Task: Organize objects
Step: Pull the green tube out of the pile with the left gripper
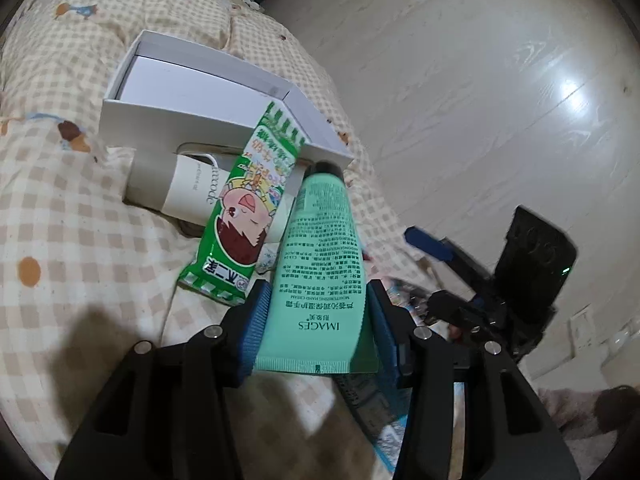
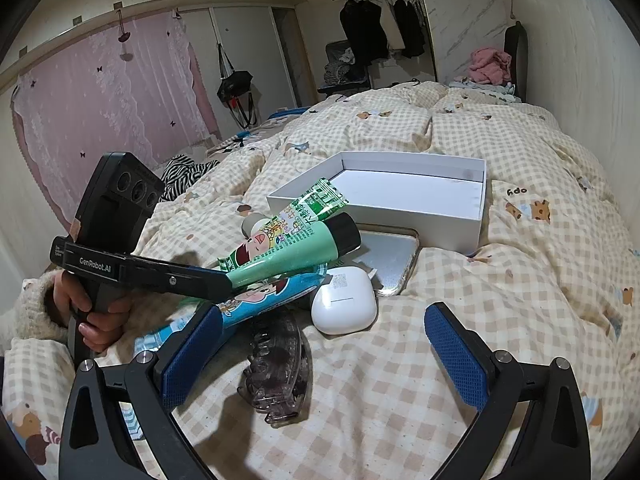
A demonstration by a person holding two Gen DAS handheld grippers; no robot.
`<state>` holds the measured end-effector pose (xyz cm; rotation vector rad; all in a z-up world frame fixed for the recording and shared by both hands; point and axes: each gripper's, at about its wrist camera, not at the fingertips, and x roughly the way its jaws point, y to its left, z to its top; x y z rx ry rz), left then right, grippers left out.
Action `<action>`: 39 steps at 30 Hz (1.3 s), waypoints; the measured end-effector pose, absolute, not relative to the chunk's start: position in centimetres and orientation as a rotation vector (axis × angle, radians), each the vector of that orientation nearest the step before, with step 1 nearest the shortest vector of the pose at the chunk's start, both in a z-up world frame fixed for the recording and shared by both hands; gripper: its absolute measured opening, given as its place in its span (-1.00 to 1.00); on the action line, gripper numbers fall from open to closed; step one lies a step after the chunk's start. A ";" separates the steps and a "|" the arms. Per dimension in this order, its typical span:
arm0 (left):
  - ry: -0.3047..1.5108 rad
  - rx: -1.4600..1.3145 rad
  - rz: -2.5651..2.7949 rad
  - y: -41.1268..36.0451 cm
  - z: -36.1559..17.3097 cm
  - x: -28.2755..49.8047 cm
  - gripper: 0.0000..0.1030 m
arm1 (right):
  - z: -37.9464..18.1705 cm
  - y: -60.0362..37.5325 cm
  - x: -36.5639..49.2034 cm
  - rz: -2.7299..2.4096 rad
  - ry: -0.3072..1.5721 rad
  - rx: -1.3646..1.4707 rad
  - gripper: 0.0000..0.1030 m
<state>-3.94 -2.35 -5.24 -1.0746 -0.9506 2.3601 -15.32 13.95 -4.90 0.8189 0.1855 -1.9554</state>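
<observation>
Bedcover in a beige check carries everything. White box, open and empty, lies at about twelve o'clock from the left gripper, well beyond the fingertips. The mint hand-cream tube is pinched at its crimped end between the left gripper's blue pads, its long axis running straight ahead so the black cap points at the box's near corner, just beside it. The green snack packet leans alongside at eleven o'clock, its far end over the box wall. The right gripper hangs with fingers spread wide, holding nothing, above the earbud case and hair claw. The left hand is plainly nearer; the tube probably needs carrying forward over the wall.
</observation>
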 end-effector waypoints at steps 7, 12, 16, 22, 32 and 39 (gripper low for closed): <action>-1.040 -1.074 2.366 -3.9 -5.4 -3.8 -0.02 | -5.0 14.0 -15.5 -1.957 0.173 0.823 0.99; -0.794 -1.108 2.541 -2.0 -3.3 -3.3 -0.02 | -5.0 14.0 -15.6 -1.955 0.172 0.826 0.99; -0.673 -1.096 2.480 -0.6 -2.6 -3.0 -0.03 | -5.0 14.1 -15.6 -1.954 0.165 0.830 0.99; -0.478 -1.100 2.535 1.4 -2.0 -2.9 0.09 | -5.0 14.1 -15.5 -1.954 0.162 0.831 0.99; -0.058 -1.074 2.675 4.7 -0.3 -2.6 0.55 | -5.0 14.2 -15.6 -1.956 0.160 0.835 0.99; -0.045 -1.148 2.677 4.3 -1.7 -3.4 0.41 | -5.1 14.5 -15.8 -1.961 0.136 0.844 0.99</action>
